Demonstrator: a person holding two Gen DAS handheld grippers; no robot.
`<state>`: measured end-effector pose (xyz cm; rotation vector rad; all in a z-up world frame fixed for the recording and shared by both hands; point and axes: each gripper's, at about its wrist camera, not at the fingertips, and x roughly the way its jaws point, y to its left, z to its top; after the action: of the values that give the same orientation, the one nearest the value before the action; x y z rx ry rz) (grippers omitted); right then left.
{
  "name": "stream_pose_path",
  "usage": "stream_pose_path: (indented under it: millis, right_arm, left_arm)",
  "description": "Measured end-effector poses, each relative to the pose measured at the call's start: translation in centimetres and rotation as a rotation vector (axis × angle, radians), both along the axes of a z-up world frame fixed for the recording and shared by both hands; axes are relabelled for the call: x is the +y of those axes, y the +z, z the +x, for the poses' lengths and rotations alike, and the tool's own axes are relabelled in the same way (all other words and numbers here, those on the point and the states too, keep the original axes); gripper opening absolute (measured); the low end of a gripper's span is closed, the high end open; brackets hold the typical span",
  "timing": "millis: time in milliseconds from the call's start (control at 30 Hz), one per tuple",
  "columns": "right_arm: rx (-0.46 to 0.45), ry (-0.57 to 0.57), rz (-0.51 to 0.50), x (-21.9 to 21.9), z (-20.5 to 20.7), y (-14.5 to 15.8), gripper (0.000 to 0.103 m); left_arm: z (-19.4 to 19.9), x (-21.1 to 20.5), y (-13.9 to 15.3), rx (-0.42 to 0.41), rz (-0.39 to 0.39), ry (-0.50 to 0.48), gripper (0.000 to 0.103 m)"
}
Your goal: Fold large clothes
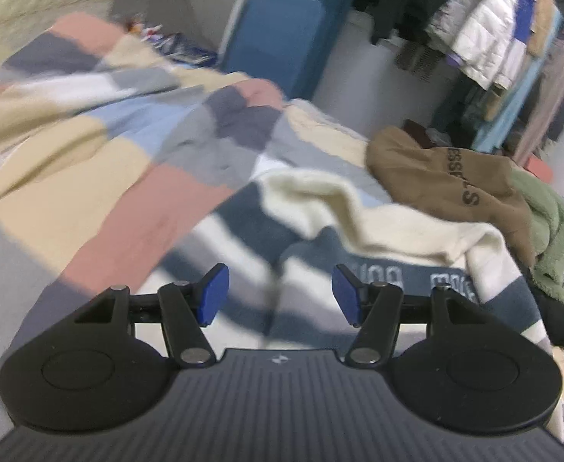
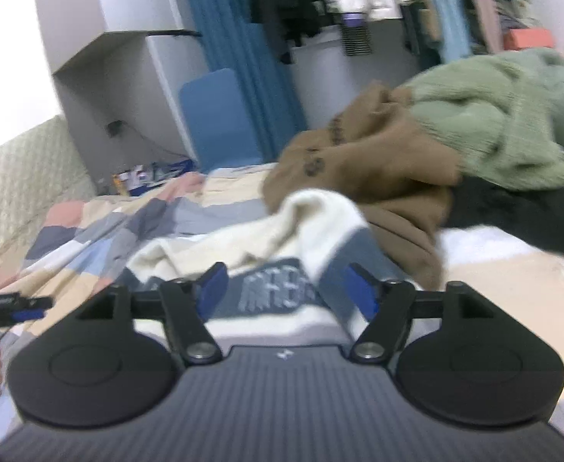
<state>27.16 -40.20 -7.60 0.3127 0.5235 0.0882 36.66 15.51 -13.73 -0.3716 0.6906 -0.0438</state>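
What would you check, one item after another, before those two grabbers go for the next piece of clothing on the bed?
1. Left gripper empty, jaws apart: ok.
2. Right gripper empty, jaws apart: ok.
3. Cream and blue striped sweater released and lying on the bed: ok, though it looks rumpled; whether its fold is finished, cannot tell.
4. Next garments in view: ok, a brown hoodie with a green fleece lying over part of it.
5. Brown hoodie free to lift alone: not ok, the green fleece overlaps it.
6. Bare patch of the patchwork bedspread to fold on: ok, beside the sweater.
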Motion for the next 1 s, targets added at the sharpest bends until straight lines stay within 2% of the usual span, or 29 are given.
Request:
stream_pose_path:
  millis: [133, 267, 333, 467, 567, 767, 867, 967, 1000]
  right_arm:
    - [0.045, -0.07, 0.02, -1.8, -3.3, -1.0, 0.084]
    - [0.098, -0.14, 0.056, -4.1, -5.7, -3.2, 0.085]
    - [0.141, -0.176, 0.071, -5.2, -6.1, -4.7, 0.085]
    - [0.309, -0.266, 0.061, -6.8, -5.5, -7.8, 0.085]
    - [0.385, -0.292, 0.07, -7.6, -4.6, -9.5, 0.085]
    - [0.443, -0.265, 0.035, -7.2, -2.8, -11.6, 0.085]
    - [0.466, -0.28, 0.014, -7.1, -2.2, -12.5, 0.084]
    - [0.475, -0.283, 0.013, -7.4, -1.8, -13.0, 0.062]
    - [0.461, -0.288, 0.02, -7.6, -1.8, -12.8, 0.047]
  left_arm:
    - [-3.3, 1.6, -1.7, 0.033, -0.025, 0.065, 0.065]
    - [-5.1, 2.7, -3.2, 0.09, -0.022, 0.134, 0.065]
    - [-5.4, 2.9, -3.2, 0.095, 0.009, 0.163, 0.065]
    - [-5.8, 3.9, -3.4, 0.099, 0.069, 0.216, 0.069]
    - [-5.8, 4.5, -3.9, 0.12, 0.084, 0.239, 0.071]
    - [-5.2, 4.7, -5.7, 0.225, 0.138, 0.239, 0.072]
    - [-4.1, 3.6, -6.6, 0.279, 0.213, 0.209, 0.072]
    - [-3.7, 2.7, -7.4, 0.299, 0.269, 0.17, 0.07]
    - [-3.5, 2.5, -7.6, 0.307, 0.285, 0.163, 0.068]
